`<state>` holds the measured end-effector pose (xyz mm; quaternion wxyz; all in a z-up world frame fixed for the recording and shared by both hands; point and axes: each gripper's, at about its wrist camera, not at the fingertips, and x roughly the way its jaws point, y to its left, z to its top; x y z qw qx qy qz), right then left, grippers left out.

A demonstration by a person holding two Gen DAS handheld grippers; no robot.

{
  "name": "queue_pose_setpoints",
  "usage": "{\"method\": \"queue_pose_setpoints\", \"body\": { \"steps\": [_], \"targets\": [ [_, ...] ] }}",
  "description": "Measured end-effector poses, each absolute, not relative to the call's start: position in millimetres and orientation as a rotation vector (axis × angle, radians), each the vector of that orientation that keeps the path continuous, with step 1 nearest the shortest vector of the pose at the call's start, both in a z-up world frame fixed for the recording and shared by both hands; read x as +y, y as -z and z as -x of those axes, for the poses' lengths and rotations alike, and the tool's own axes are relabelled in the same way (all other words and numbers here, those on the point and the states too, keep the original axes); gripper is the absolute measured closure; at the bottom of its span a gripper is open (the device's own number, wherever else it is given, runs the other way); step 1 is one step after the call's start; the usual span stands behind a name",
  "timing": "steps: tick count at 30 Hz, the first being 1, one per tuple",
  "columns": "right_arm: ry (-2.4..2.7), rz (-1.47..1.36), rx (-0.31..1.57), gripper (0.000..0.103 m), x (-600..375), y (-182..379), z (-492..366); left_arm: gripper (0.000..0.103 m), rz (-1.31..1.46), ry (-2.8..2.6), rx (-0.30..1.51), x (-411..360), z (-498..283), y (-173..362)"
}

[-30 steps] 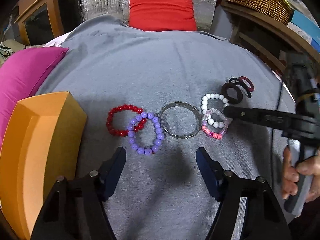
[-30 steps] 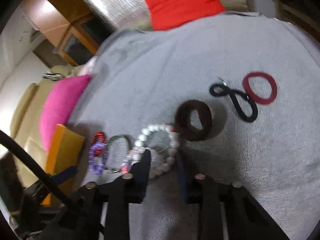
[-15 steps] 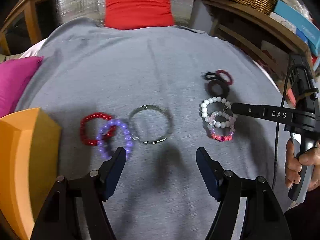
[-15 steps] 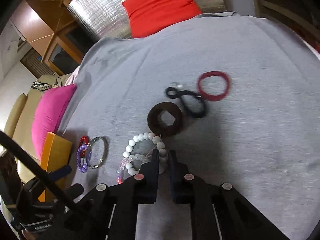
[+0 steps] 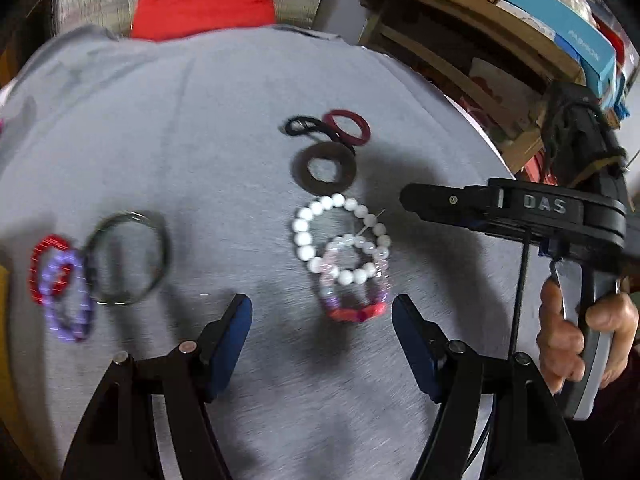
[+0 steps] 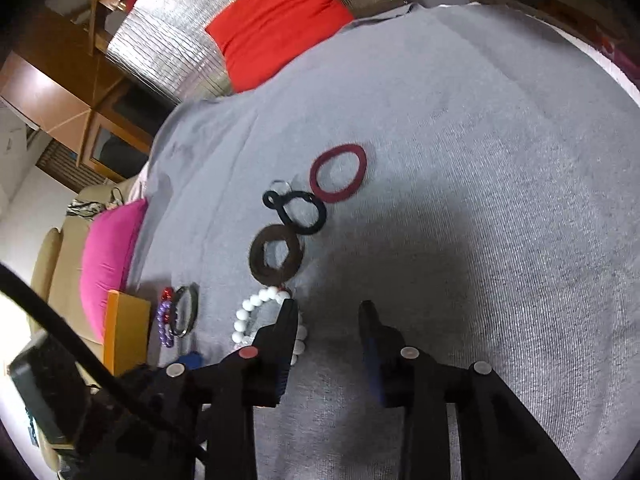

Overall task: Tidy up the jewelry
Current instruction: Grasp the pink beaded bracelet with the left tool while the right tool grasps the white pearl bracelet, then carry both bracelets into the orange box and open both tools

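On the grey cloth (image 5: 200, 128) a white bead bracelet (image 5: 304, 240) overlaps a pink and clear bracelet (image 5: 352, 314). My left gripper (image 5: 322, 310) hangs over the pink one; its jaws are closing, and the pads stand apart from the beads. My right gripper (image 6: 328, 306) is to the right of the white bracelet (image 6: 248, 308); its jaws are opening with nothing between them. In the left wrist view the right gripper (image 5: 412, 198) shows side-on. A metal bangle (image 5: 160, 248), a red bracelet (image 5: 40, 256) and a purple bracelet (image 5: 60, 320) lie blurred at the left.
A brown scrunchie (image 6: 260, 268), a black hair tie (image 6: 296, 220) and a maroon ring (image 6: 320, 184) lie beyond the bracelets. An orange box (image 6: 124, 328) stands at the cloth's left edge beside a pink cushion (image 6: 108, 252). A red cushion (image 6: 276, 20) is at the back; wooden shelves (image 5: 460, 12) are on the right.
My left gripper swung right from the bangle to the pink and white bracelets. The right gripper shut by the white bracelet, then opened and drew off to the right; the bracelet stayed down.
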<state>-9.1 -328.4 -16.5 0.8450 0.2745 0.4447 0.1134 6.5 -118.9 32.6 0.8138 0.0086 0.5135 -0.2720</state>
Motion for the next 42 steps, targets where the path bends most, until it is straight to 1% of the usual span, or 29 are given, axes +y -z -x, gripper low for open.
{"method": "queue_pose_setpoints", "body": {
  "steps": [1, 4, 5, 6, 13, 16, 18, 19, 20, 21, 22, 27, 30, 36, 39, 42],
  "targets": [
    [-0.243, -0.577, 0.936, 0.068, -328.3, 16.1, 9.3, 0.04, -0.005, 0.594, 1.098, -121.3, -8.0, -30.0],
    [-0.255, -0.573, 0.92, 0.068, -327.2, 13.8, 9.7, 0.067, 0.001, 0.611, 1.074, -125.8, -8.6, -29.6],
    [-0.256, -0.571, 0.917, 0.068, -326.4, 13.1, 9.7, 0.085, 0.014, 0.618, 1.076, -125.1, -9.9, -29.5],
    [-0.259, -0.573, 0.914, 0.068, -325.6, 12.6, 9.4, 0.093, 0.021, 0.617, 1.081, -125.8, -12.3, -28.6],
    [-0.279, -0.552, 0.943, 0.068, -304.9, 17.4, -2.7, 0.095, -0.034, 0.635, 1.013, -118.3, 13.9, -48.7],
    [-0.262, -0.488, 0.962, 0.062, -289.2, 22.0, -7.6, 0.095, -0.023, 0.62, 0.988, -103.7, 26.2, -62.4],
    [-0.235, -0.416, 0.937, 0.062, -278.6, 19.6, -5.6, 0.096, -0.013, 0.61, 0.975, -92.4, 36.3, -72.6],
    [-0.225, -0.364, 0.932, 0.066, -271.5, 18.5, -4.7, 0.096, -0.014, 0.601, 0.97, -87.5, 39.9, -77.0],
    [-0.212, -0.312, 0.926, 0.082, -264.8, 17.6, -3.7, 0.095, -0.016, 0.591, 0.961, -81.0, 45.2, -82.4],
    [-0.203, -0.273, 0.928, 0.091, -260.1, 17.6, -3.1, 0.096, -0.014, 0.586, 0.95, -74.2, 51.0, -88.2],
    [-0.19, -0.228, 0.929, 0.092, -253.4, 16.7, -1.9, 0.096, -0.013, 0.579, 0.94, -68.3, 55.6, -92.8],
    [-0.227, -0.231, 0.887, 0.092, -234.3, -3.5, 10.3, 0.096, -0.002, 0.518, 0.881, -29.7, 83.1, -125.7],
    [-0.287, -0.244, 0.833, 0.092, -211.8, -25.1, 23.2, 0.095, 0.013, 0.481, 0.835, -4.5, 93.9, -147.1],
    [-0.448, -0.293, 0.696, 0.092, -150.2, -67.9, 55.9, 0.096, 0.063, 0.381, 0.75, 72.7, 119.3, -193.2],
    [-0.553, -0.347, 0.642, 0.092, -121.2, -82.5, 68.6, 0.095, 0.078, 0.32, 0.741, 112.4, 125.3, -197.7],
    [-0.673, -0.384, 0.624, 0.092, -87.4, -90.3, 81.2, 0.096, 0.103, 0.256, 0.772, 149.5, 121.3, -187.6]
  ]
}}
